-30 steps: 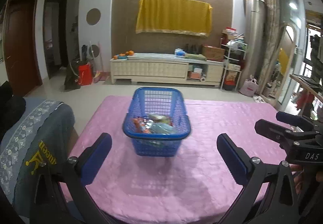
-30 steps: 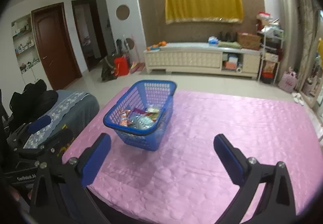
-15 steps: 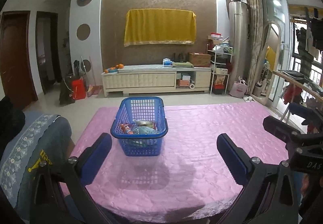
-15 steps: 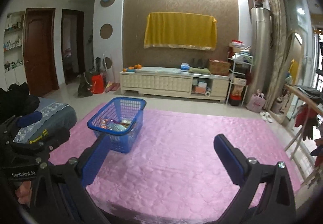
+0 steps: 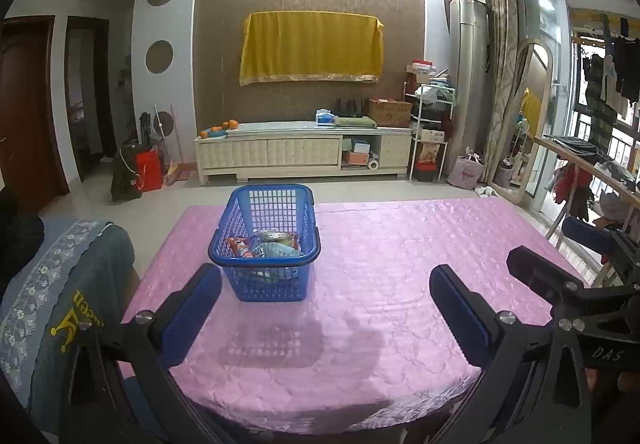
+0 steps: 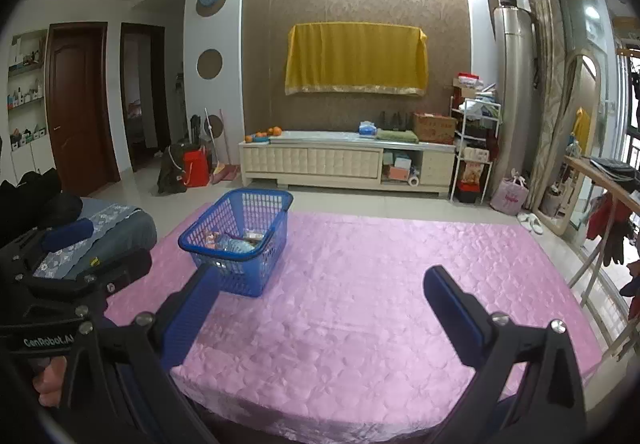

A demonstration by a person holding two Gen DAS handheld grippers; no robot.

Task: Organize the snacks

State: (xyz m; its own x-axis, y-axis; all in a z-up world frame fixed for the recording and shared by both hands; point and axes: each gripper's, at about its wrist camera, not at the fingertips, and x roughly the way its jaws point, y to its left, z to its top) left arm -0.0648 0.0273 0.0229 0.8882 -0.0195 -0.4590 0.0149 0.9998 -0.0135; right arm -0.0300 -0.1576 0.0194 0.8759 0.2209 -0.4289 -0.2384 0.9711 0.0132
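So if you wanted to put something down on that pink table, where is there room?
Nearly everywhere. The pink tablecloth lies bare from the blue basket across to its right edge, and between basket and near edge. Only the basket's spot, toward the left side, is taken; it holds snack packets. Both the left gripper and right gripper are open and empty.
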